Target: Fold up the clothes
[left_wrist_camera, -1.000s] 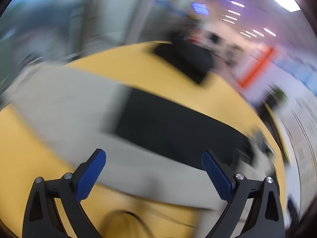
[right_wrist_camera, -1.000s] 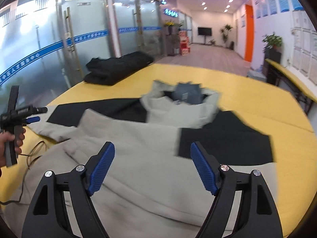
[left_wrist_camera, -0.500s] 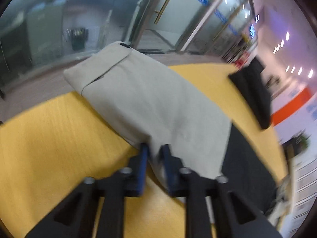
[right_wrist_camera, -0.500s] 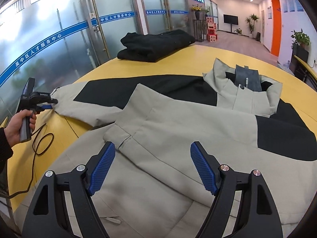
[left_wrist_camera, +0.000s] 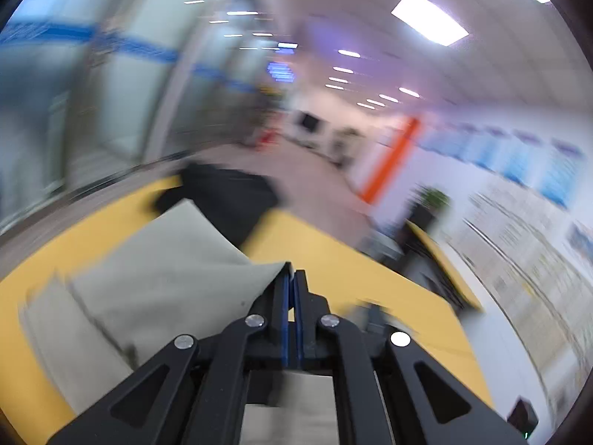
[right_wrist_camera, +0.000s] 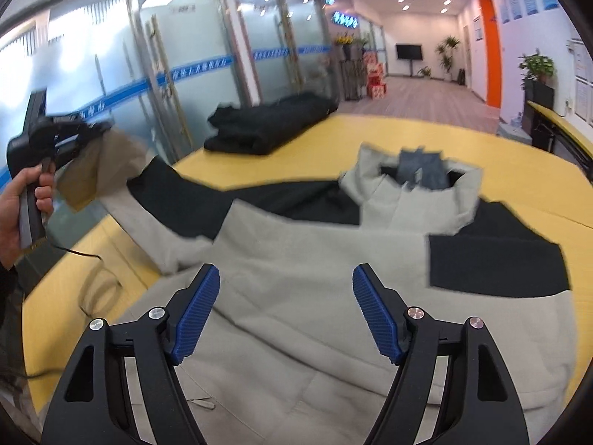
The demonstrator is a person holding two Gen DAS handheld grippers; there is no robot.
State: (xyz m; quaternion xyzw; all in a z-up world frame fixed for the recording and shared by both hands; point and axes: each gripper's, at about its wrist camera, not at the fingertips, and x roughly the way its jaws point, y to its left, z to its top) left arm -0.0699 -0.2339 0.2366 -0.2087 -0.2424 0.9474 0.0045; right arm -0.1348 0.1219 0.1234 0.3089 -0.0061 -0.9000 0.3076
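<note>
Left wrist view, heavily blurred: the left tongs (left_wrist_camera: 291, 282) are closed on the beige sleeve (left_wrist_camera: 166, 274), pinched at its edge between the blue pads; the sleeve spreads to the left of the tongs above the yellow counter (left_wrist_camera: 355, 270), with a dark folded garment (left_wrist_camera: 229, 193) lying farther back. Right wrist view: at far left a hand (right_wrist_camera: 22, 204) holds the left tongs (right_wrist_camera: 92, 129), which carry the sleeve end (right_wrist_camera: 100, 170) raised off the counter (right_wrist_camera: 519, 155); from there the sleeve, beige then black, runs right and down to the body of the jacket (right_wrist_camera: 315, 259). The jacket lies spread flat on the counter, its hood (right_wrist_camera: 415, 193) toward the far side and black panels at the shoulders. The right tongs (right_wrist_camera: 285, 309) are open, empty, poised over the jacket's beige front, which fills the gap between the two blue pads. The dark folded garment (right_wrist_camera: 270, 126) rests on the far left of the counter, apart from the jacket.
</note>
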